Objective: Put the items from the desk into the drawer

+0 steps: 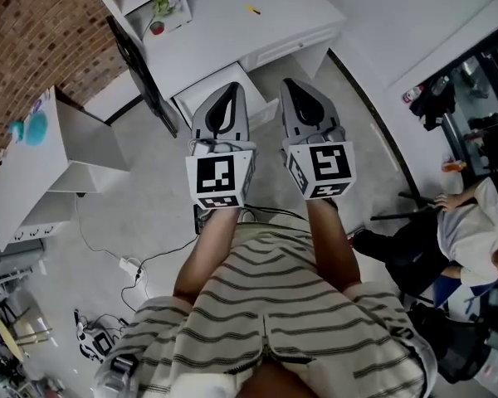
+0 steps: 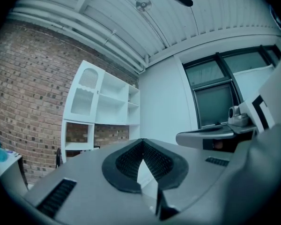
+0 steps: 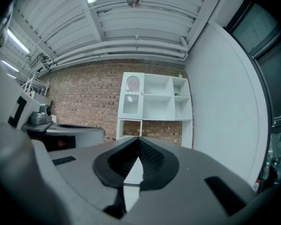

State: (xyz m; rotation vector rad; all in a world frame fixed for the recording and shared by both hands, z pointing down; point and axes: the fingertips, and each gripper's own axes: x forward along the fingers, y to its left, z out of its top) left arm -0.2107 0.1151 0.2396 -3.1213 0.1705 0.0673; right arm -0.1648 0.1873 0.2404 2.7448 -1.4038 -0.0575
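Note:
In the head view a white desk [image 1: 224, 31] stands ahead of me, and a small yellow item [image 1: 251, 9] lies on its top. Below the desk's front edge a white drawer [image 1: 201, 92] appears pulled out, partly hidden behind the grippers. I hold both grippers side by side at chest height, short of the desk. The left gripper [image 1: 232, 87] has its jaws together with nothing between them, as its own view [image 2: 142, 140] confirms. The right gripper [image 1: 292, 84] is also shut and empty [image 3: 138, 138]. Both gripper views point up at a wall and ceiling.
A black chair [image 1: 145, 73] stands left of the drawer. A white side table [image 1: 41, 164] carrying a teal object [image 1: 29, 127] is at the left. Cables [image 1: 129, 264] lie on the floor. A person [image 1: 465, 222] sits at the right. A white shelf unit [image 3: 154, 107] stands against the brick wall.

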